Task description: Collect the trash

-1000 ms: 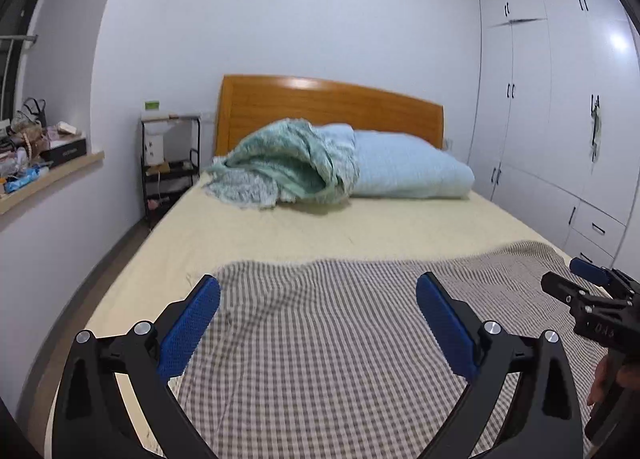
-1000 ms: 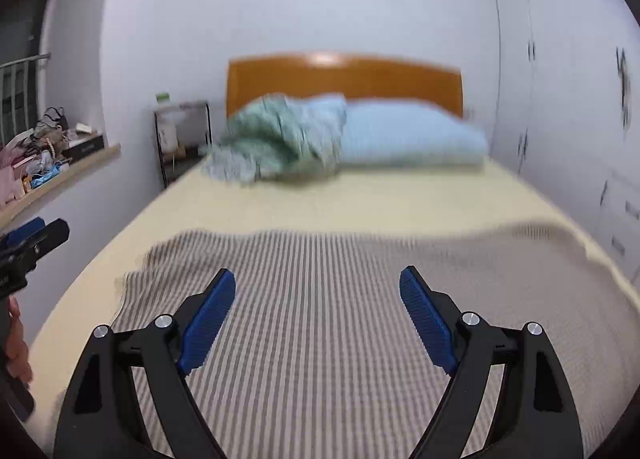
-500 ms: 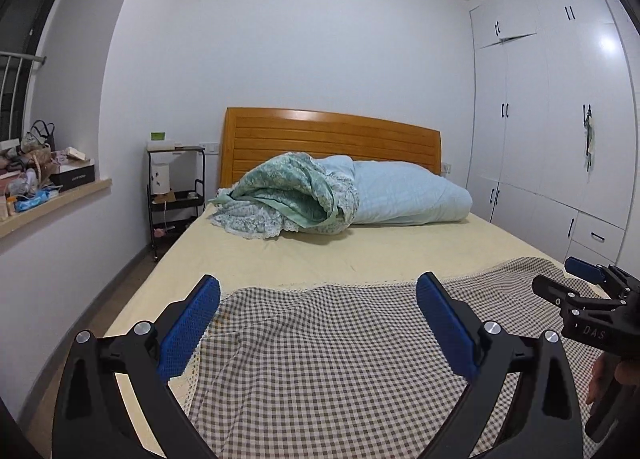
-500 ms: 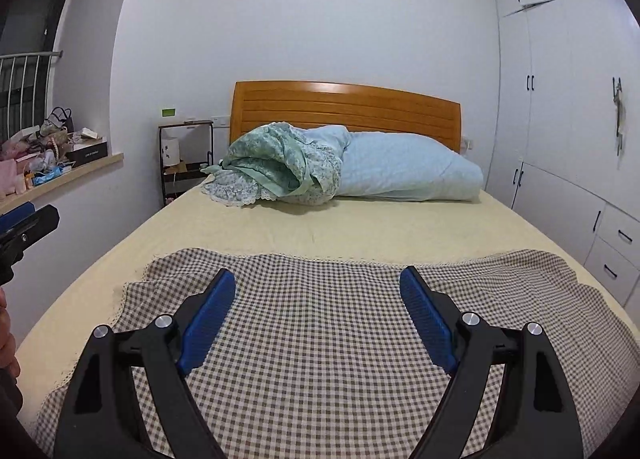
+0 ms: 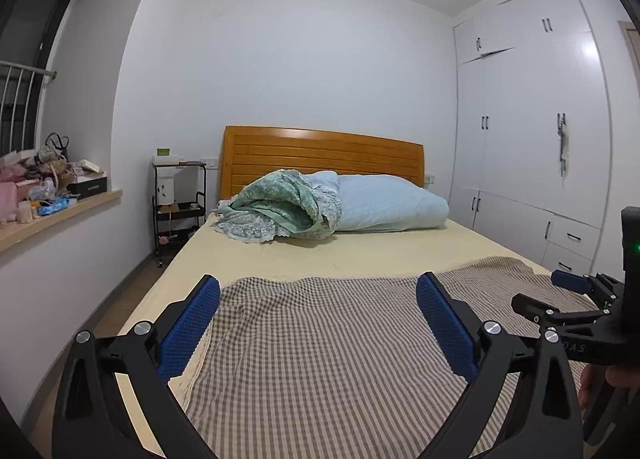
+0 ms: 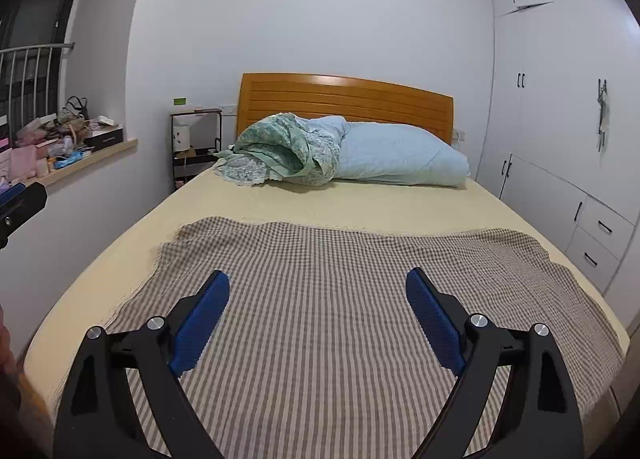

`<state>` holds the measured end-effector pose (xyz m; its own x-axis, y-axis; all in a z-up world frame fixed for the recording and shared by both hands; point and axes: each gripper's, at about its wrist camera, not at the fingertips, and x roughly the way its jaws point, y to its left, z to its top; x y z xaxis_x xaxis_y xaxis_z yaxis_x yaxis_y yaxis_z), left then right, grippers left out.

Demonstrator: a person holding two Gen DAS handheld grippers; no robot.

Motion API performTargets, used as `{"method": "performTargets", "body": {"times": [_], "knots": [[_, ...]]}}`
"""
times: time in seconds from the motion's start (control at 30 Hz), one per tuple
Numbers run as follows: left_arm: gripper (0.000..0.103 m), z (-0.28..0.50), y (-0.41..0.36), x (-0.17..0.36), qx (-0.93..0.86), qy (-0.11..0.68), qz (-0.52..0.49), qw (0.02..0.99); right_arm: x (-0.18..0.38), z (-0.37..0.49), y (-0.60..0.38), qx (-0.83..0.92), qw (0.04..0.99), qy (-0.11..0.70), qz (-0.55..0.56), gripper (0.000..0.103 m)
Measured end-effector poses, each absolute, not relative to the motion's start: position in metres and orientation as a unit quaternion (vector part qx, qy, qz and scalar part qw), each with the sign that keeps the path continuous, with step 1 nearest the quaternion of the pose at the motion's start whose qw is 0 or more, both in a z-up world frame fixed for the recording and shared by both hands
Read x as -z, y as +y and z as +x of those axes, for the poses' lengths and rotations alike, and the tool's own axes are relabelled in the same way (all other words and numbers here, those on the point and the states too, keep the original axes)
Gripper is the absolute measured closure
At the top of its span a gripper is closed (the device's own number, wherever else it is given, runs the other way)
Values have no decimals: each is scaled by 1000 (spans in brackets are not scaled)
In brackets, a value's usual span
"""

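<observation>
So far, nothing taken: search stage, both claws empty over the foot of the bed (image 6: 360, 199).

Left to right. Window ledge (image 5: 60, 215) along the left wall, crowded with bags, a dark box (image 5: 86, 185) and small packets; contents of the box hidden. Some of this may be trash, too small to tell. Next, a black shelf rack (image 5: 178, 211) at the bed's head-left corner, a white canister on its middle shelf, a green-and-white box on top. Then the bed: rolled green quilt (image 6: 276, 151) and pale blue duvet (image 6: 400, 159) against the headboard, checked cloth (image 6: 340, 299) spread across the foot edge. No litter visible on the bed. White wardrobe (image 6: 560, 119) along the right wall, doors closed.

Left claw (image 5: 318, 313): jaws spread wide, holding nothing. Right claw (image 6: 318, 309): same, wide apart, bare, hovering above the checked cloth.

No bin or bag for trash in view. Judgement: next move calls for turning toward the ledge or floor to locate a piece of trash before any grasp.
</observation>
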<state>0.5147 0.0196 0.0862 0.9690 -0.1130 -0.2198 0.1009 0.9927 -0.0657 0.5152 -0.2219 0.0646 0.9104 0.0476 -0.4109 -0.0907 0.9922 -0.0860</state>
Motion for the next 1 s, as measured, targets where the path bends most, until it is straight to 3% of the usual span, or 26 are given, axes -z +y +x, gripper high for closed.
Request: {"method": "performTargets", "body": {"times": [0.43, 1.0], "knots": [[8, 349, -4, -94, 66, 112, -19, 991, -57, 372, -244, -39, 976, 211, -33, 17], [8, 152, -13, -54, 64, 98, 6, 993, -18, 216, -249, -46, 981, 187, 18, 17]]}}
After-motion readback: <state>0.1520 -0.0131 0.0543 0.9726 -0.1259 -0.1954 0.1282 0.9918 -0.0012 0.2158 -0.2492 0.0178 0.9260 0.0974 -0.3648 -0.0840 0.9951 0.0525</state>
